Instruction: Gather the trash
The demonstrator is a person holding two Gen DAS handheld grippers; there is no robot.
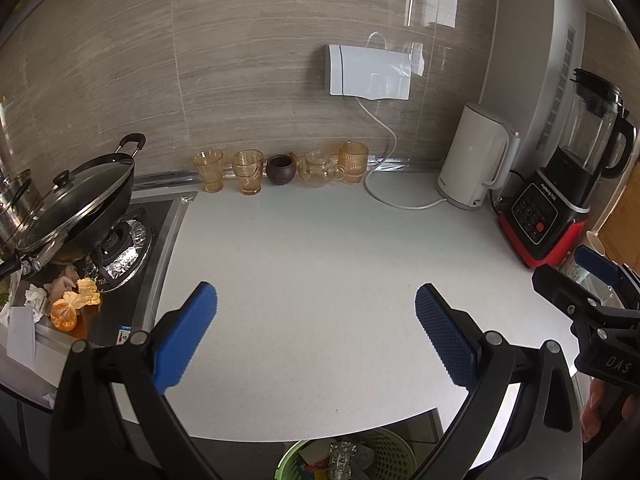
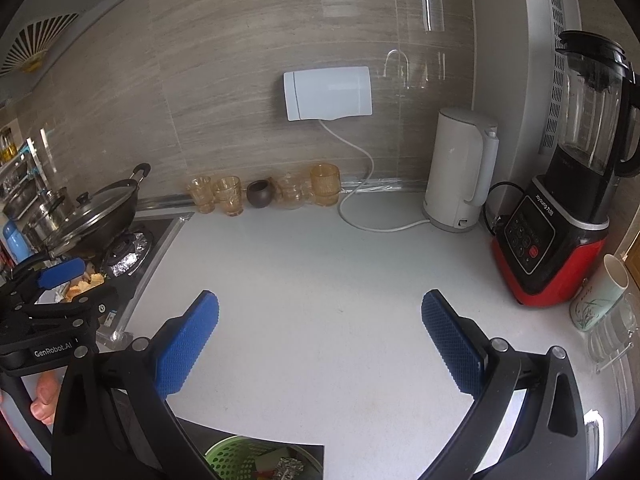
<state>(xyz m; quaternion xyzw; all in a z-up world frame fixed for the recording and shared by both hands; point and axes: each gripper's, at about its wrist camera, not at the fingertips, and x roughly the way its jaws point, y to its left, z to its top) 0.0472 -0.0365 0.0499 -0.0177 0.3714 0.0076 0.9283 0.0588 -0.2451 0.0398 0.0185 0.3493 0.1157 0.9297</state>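
Counter (image 1: 320, 260) holds four glass vessels, one kettle (image 1: 474, 158), one blender (image 1: 560, 204)

Soft, even daylight; window glare on the tiled wall (image 1: 280, 60); strong fisheye curvature, dark vignetted corners; shadows faint, focus sharp.

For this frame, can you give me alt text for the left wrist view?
The open left gripper hovers over a white counter, holding nothing. Orange peel and crumpled tissue lie by the stove at left; a green bin with trash sits below the counter edge.
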